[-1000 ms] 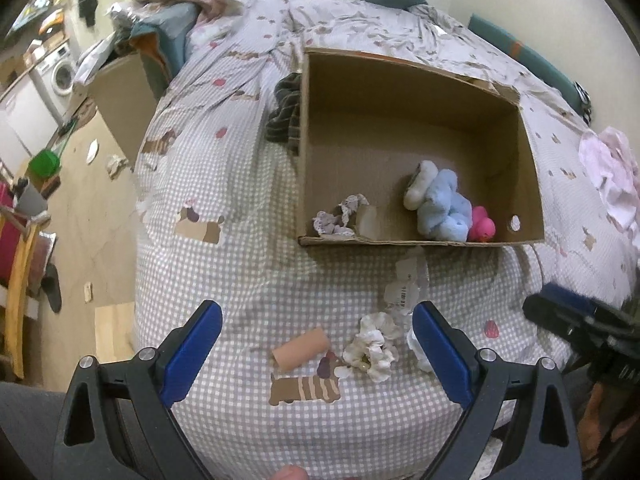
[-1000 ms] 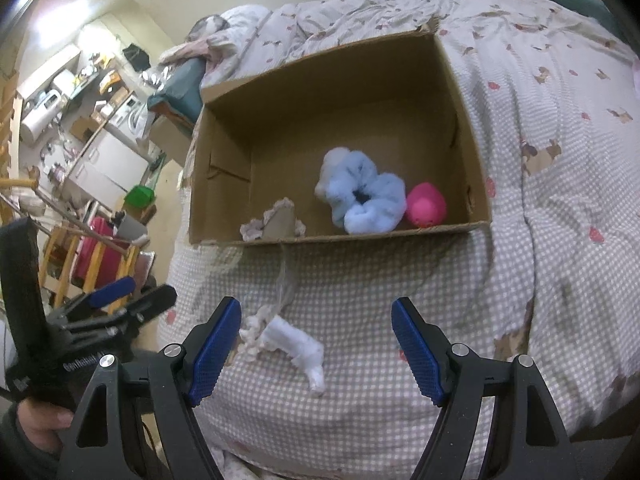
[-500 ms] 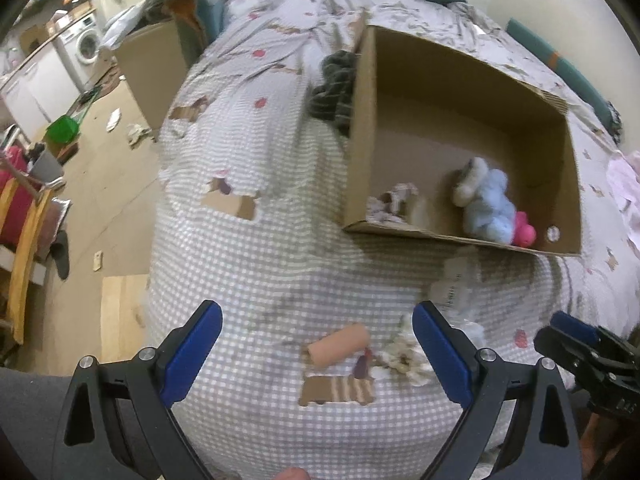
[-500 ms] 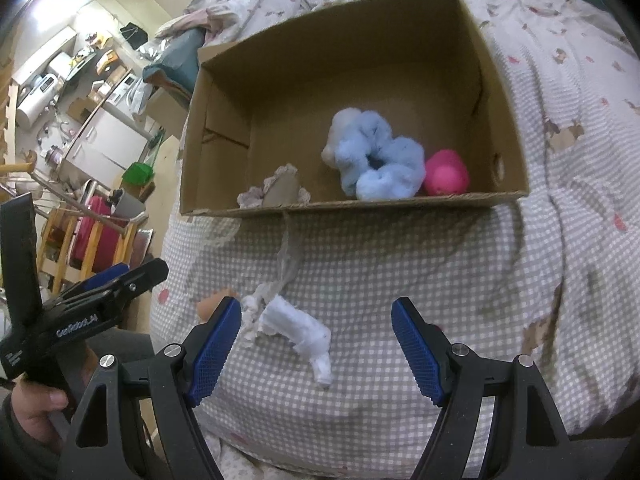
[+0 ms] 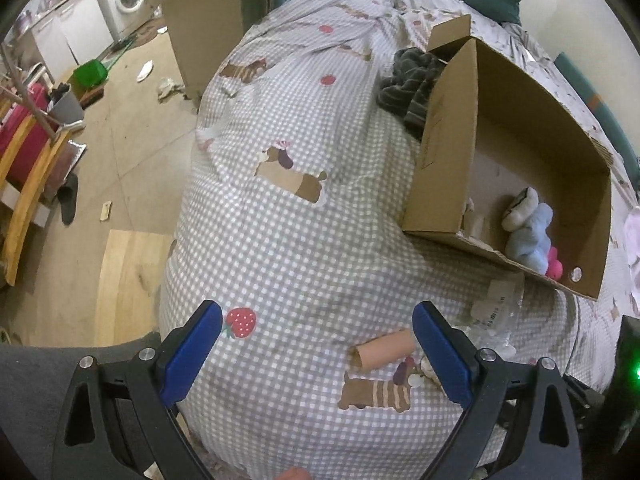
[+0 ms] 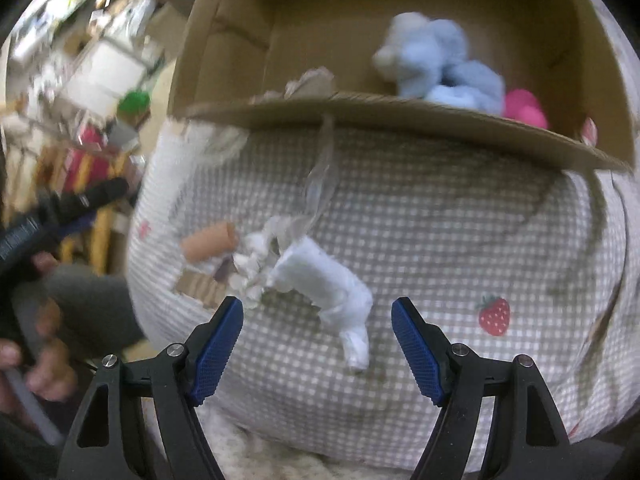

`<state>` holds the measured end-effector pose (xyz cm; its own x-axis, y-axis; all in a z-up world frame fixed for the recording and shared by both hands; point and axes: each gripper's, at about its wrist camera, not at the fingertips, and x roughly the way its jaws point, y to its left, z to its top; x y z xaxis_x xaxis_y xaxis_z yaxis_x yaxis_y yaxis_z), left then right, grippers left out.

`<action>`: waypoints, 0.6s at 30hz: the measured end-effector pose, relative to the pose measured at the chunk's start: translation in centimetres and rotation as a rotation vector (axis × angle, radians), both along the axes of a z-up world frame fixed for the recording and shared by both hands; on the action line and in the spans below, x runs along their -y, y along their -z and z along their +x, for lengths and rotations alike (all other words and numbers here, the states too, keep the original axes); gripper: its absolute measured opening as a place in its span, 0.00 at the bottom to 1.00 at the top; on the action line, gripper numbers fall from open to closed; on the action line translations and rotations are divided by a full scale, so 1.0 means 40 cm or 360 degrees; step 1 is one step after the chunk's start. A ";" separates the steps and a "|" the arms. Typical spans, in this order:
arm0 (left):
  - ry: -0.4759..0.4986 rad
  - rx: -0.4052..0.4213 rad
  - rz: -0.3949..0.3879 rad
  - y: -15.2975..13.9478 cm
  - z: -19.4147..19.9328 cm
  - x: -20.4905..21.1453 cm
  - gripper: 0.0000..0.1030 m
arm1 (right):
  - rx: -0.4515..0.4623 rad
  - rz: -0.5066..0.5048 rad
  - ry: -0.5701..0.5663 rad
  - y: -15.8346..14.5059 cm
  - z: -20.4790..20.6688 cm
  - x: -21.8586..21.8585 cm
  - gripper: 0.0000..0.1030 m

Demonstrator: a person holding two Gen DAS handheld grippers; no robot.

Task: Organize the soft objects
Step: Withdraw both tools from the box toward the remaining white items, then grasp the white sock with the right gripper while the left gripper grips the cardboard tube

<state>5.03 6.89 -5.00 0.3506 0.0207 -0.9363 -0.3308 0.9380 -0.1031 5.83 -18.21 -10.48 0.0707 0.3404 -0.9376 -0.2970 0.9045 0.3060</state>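
A cardboard box (image 5: 448, 140) (image 6: 400, 114) lies on the checked bedspread and holds a blue plush (image 5: 532, 240) (image 6: 440, 60), a pink toy (image 5: 556, 266) (image 6: 524, 108) and a small grey-white cloth piece (image 6: 308, 82). On the spread in front of the box lie a white soft piece (image 6: 324, 280), a white flower-like piece (image 6: 252, 264) and a pink roll (image 5: 384, 350) (image 6: 210, 242). My right gripper (image 6: 316, 344) is open just in front of the white piece. My left gripper (image 5: 316, 354) is open, with the pink roll by its right finger.
A dark striped garment (image 5: 412, 84) lies behind the box's left wall. Clear plastic wrap with a label (image 5: 492, 312) lies before the box. The bed edge drops to the floor (image 5: 120, 128) on the left, with a second cardboard box (image 5: 204, 28) and a chair (image 5: 28, 168) there.
My right gripper has moved forward and down toward the white piece. My left gripper has swung left, so the box and the roll now sit further right in its view.
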 end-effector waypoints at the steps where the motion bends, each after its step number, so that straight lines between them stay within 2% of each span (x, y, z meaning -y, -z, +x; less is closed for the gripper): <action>1: -0.0001 -0.0003 -0.0002 0.002 -0.001 -0.001 0.93 | 0.0012 -0.0041 -0.0026 0.007 -0.001 -0.013 0.80; 4: 0.0001 -0.0011 0.0010 0.005 0.003 0.001 0.93 | 0.0065 -0.0142 -0.0080 0.027 0.000 -0.038 0.78; 5: 0.0002 -0.0015 0.0012 0.007 0.004 0.003 0.93 | 0.0090 -0.0179 -0.0105 0.033 -0.001 -0.048 0.74; 7: 0.0005 -0.0023 -0.0005 0.012 0.006 0.005 0.93 | 0.0100 -0.0228 -0.0163 0.048 0.002 -0.064 0.52; 8: 0.0007 -0.0026 -0.0013 0.014 0.007 0.006 0.93 | 0.0087 -0.0229 -0.0181 0.053 0.002 -0.067 0.33; 12: 0.0006 -0.0045 0.0029 0.022 0.010 0.008 0.93 | 0.0082 -0.0206 -0.0171 0.047 -0.002 -0.061 0.26; 18: 0.0017 -0.0080 -0.0020 0.039 0.015 0.013 0.92 | 0.0118 -0.0057 -0.0130 -0.013 -0.016 -0.015 0.25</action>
<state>5.63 6.37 -6.55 0.3035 0.0054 -0.9528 -0.3259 0.9403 -0.0985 5.20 -17.61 -9.95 0.1139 0.3141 -0.9425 -0.3910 0.8863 0.2481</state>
